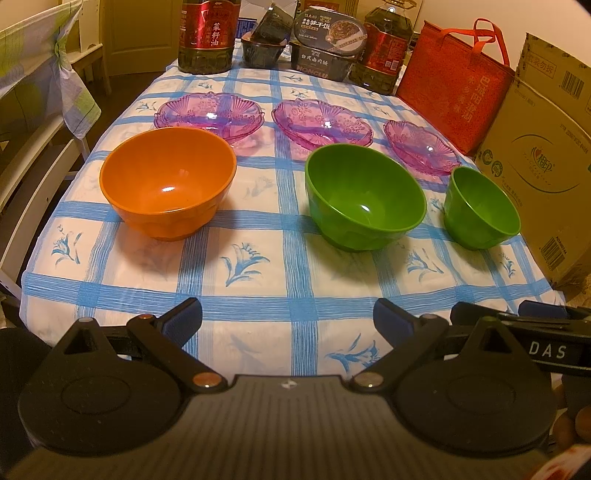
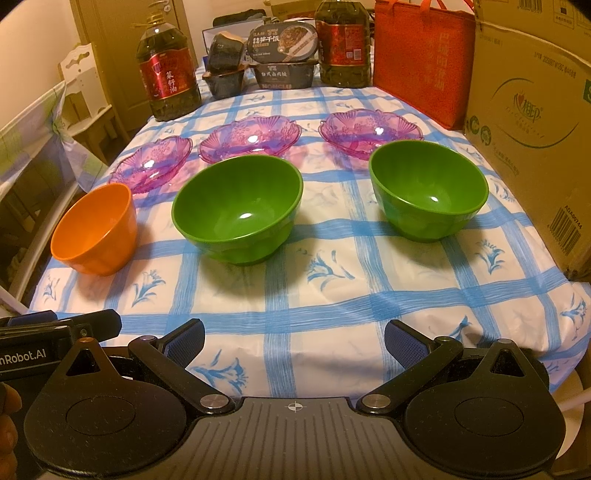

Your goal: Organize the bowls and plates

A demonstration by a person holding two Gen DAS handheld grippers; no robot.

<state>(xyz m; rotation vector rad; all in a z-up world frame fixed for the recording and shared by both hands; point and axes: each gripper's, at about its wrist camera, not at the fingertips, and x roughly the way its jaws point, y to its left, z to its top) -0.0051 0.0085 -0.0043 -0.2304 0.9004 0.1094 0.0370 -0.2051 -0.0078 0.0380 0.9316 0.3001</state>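
An orange bowl (image 1: 168, 182) (image 2: 95, 229) stands at the left of the checked tablecloth. Right of it stand a green bowl (image 1: 365, 195) (image 2: 238, 208) and another green bowl (image 1: 480, 206) (image 2: 428, 190). Behind them lie three purple glass plates in a row: left (image 1: 210, 112) (image 2: 151, 164), middle (image 1: 321, 123) (image 2: 251, 138), right (image 1: 421, 149) (image 2: 369, 129). My left gripper (image 1: 288, 319) is open over the table's near edge, nothing between its fingers. My right gripper (image 2: 294, 341) is open too, beside it, also holding nothing.
Two oil bottles (image 1: 207, 35) (image 1: 380, 48), stacked food boxes (image 1: 325, 44), a red bag (image 1: 454, 85) and a cardboard box (image 1: 546, 147) line the back and right side. A chair with cloth (image 1: 40, 85) stands left. The table's front edge (image 2: 332, 369) is near.
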